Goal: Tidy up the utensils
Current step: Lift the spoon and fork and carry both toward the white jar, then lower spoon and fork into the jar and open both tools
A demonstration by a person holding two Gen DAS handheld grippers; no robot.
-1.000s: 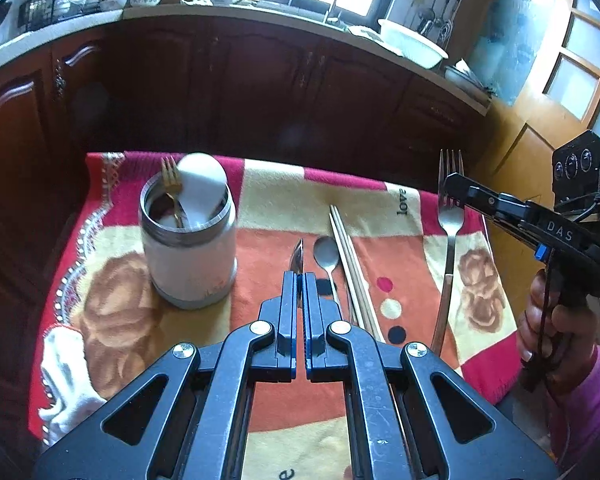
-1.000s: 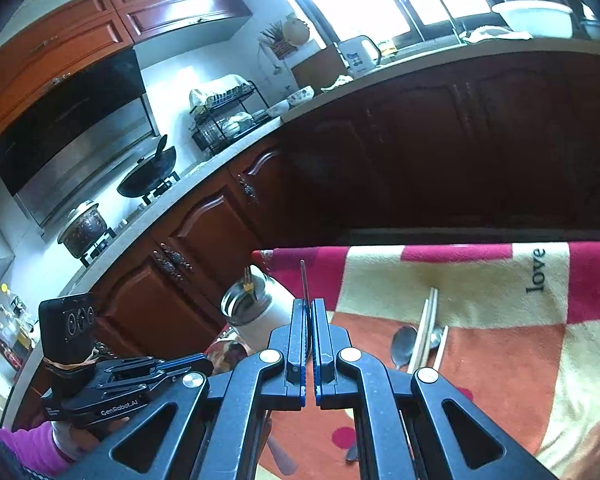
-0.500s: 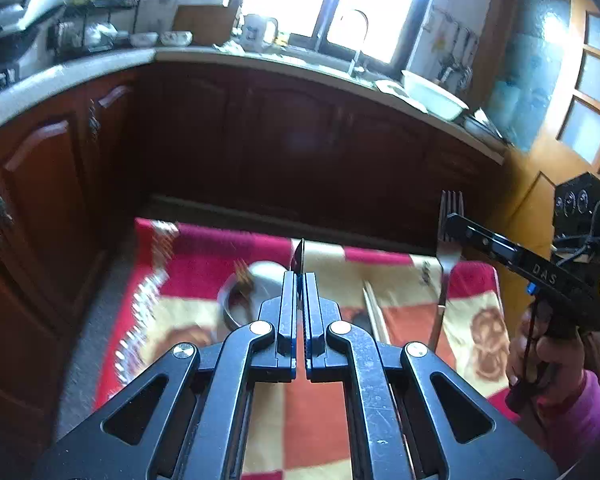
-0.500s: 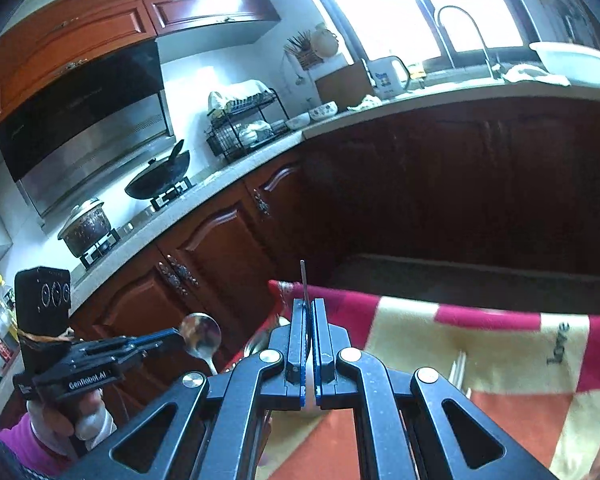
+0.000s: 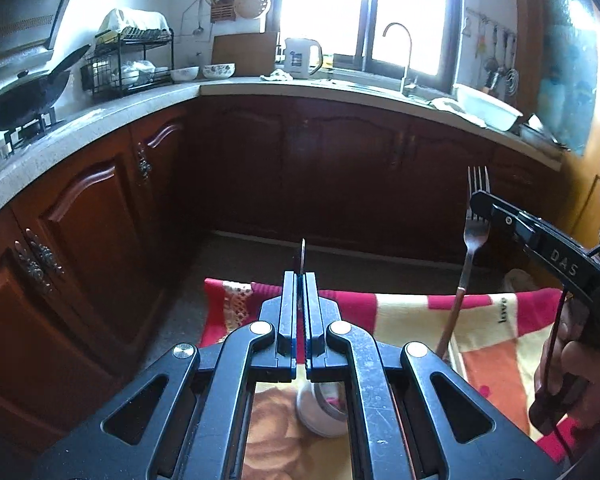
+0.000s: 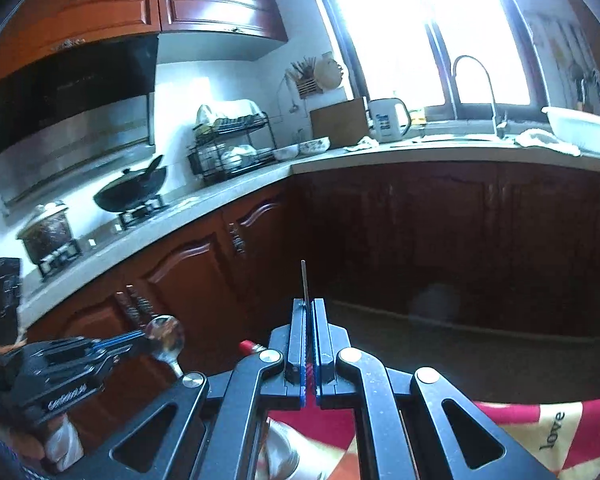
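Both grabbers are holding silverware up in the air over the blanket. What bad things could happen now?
1. The left gripper pinches the spoon just by its thin edge, so it might slip and fall.
2. The fork in the right gripper hangs long below the fingers; it could swing or twist loose.
3. The holder cup sits mostly hidden under the left gripper, so aiming a utensil into it could miss or knock it over.

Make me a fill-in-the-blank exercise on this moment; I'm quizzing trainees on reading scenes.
The right gripper holds a ____, tines up.
The left gripper holds a ____.
The printed word on the cloth reads ____.
Missing: fork, spoon, love.
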